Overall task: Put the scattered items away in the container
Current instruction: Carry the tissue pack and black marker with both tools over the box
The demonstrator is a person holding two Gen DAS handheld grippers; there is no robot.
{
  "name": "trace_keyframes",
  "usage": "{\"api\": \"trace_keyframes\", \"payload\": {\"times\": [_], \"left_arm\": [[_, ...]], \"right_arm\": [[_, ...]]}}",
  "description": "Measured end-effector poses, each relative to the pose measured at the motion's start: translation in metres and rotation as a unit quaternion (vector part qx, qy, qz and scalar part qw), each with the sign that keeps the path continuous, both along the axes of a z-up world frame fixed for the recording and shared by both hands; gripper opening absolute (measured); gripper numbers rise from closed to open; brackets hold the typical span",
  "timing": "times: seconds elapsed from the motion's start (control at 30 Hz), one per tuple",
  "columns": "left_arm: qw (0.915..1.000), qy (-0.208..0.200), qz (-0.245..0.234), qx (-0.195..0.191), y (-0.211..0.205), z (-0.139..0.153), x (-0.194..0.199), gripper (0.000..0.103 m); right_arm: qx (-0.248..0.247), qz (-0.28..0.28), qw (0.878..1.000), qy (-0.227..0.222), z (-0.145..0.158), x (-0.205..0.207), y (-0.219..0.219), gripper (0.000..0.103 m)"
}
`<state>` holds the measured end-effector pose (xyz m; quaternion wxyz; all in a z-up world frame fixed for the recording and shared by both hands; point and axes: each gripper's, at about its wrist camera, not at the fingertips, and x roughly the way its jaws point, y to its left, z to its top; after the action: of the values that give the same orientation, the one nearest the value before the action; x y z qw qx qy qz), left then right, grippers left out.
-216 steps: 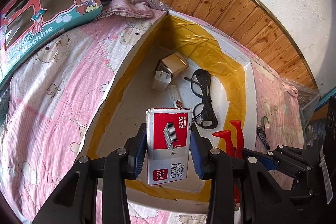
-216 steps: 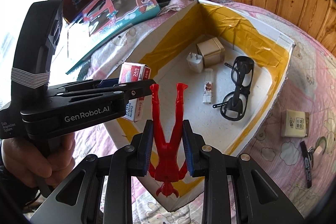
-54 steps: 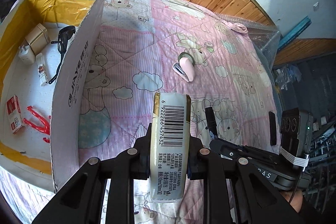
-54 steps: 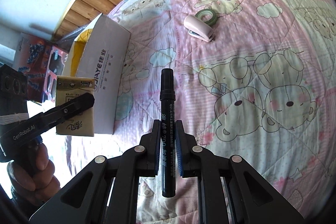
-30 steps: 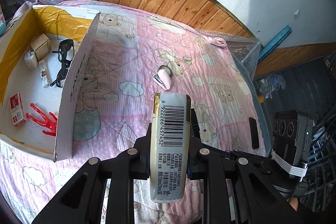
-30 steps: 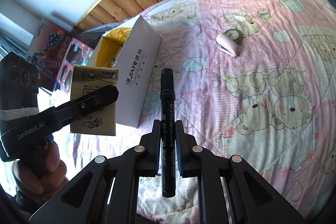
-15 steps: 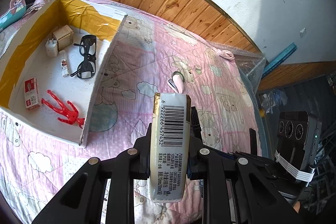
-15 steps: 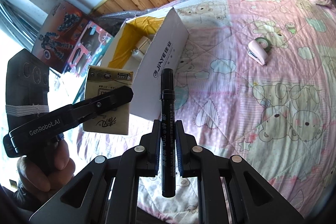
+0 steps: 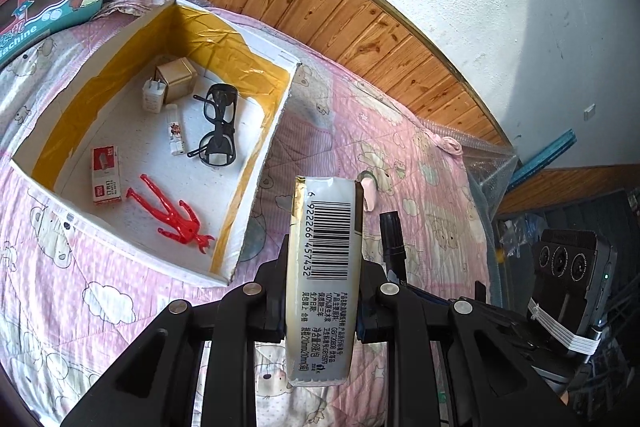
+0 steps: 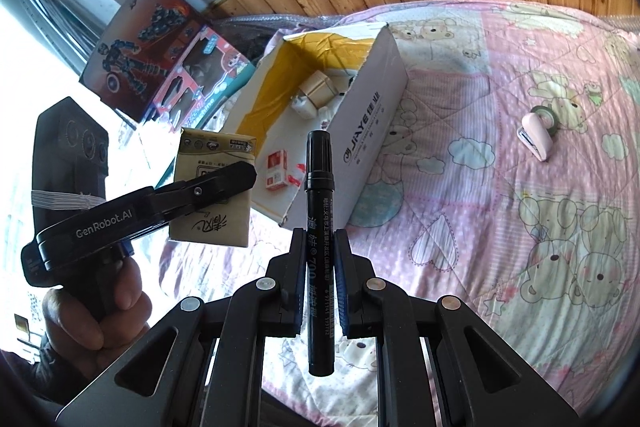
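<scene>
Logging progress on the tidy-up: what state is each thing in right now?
Left tool: shut on tissue pack, held beside the box.
Right tool: shut on marker, capped.
Cardboard box: open.
Red figure: lying in box.
Staples box: lying in box.
Glasses: unfolded, in box.
Pink stapler: still on the quilt.

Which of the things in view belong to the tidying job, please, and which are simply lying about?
Part of the job:
- cardboard box, the container
- tissue pack, in the left gripper
- black marker, in the right gripper
- pink stapler and green tape roll, both on the quilt

Just lying about:
- two toy boxes beyond the container
- bubble wrap at the quilt's edge
</scene>
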<state>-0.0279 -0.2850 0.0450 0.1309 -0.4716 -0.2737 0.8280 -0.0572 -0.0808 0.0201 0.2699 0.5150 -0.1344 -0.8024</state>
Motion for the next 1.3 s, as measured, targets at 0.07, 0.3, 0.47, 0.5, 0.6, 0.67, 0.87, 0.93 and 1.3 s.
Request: {"api": "trace_keyframes", "payload": {"times": [0.07, 0.3, 0.47, 0.5, 0.6, 0.67, 0.87, 0.93, 1.3], "left_arm": [[1.0000, 0.001, 0.008, 0.000, -0.007, 0.002, 0.000, 0.024], [0.9995, 0.005, 0.030, 0.003, -0.026, 0.007, -0.002, 0.024], [0.9990, 0.009, 0.044, 0.004, -0.038, 0.012, -0.004, 0.024], [0.9989, 0.010, 0.046, 0.005, -0.040, 0.013, -0.005, 0.024], [0.9984, 0.011, 0.056, 0.005, -0.047, 0.015, -0.007, 0.024], [0.9981, 0.013, 0.060, 0.004, -0.050, 0.017, -0.008, 0.024], [0.9969, 0.015, 0.077, 0.000, -0.064, 0.020, -0.013, 0.024], [0.9964, 0.014, 0.083, -0.001, -0.069, 0.019, -0.014, 0.024], [0.9937, 0.006, 0.112, -0.004, -0.094, 0.015, -0.028, 0.024]], "right_arm": [[-0.001, 0.007, 1.000, 0.002, 0.002, -0.002, -0.005, 0.013], [-0.003, 0.033, 0.999, 0.009, 0.010, -0.010, -0.025, 0.013], [-0.006, 0.049, 0.999, 0.014, 0.015, -0.018, -0.038, 0.013], [-0.006, 0.053, 0.998, 0.015, 0.016, -0.019, -0.041, 0.013], [-0.007, 0.063, 0.998, 0.018, 0.018, -0.024, -0.048, 0.013], [-0.008, 0.069, 0.997, 0.018, 0.019, -0.028, -0.053, 0.013], [-0.016, 0.088, 0.996, 0.021, 0.024, -0.041, -0.071, 0.013], [-0.016, 0.095, 0.995, 0.022, 0.024, -0.044, -0.077, 0.013], [-0.022, 0.110, 0.994, 0.013, 0.020, -0.068, -0.098, 0.013]]}}
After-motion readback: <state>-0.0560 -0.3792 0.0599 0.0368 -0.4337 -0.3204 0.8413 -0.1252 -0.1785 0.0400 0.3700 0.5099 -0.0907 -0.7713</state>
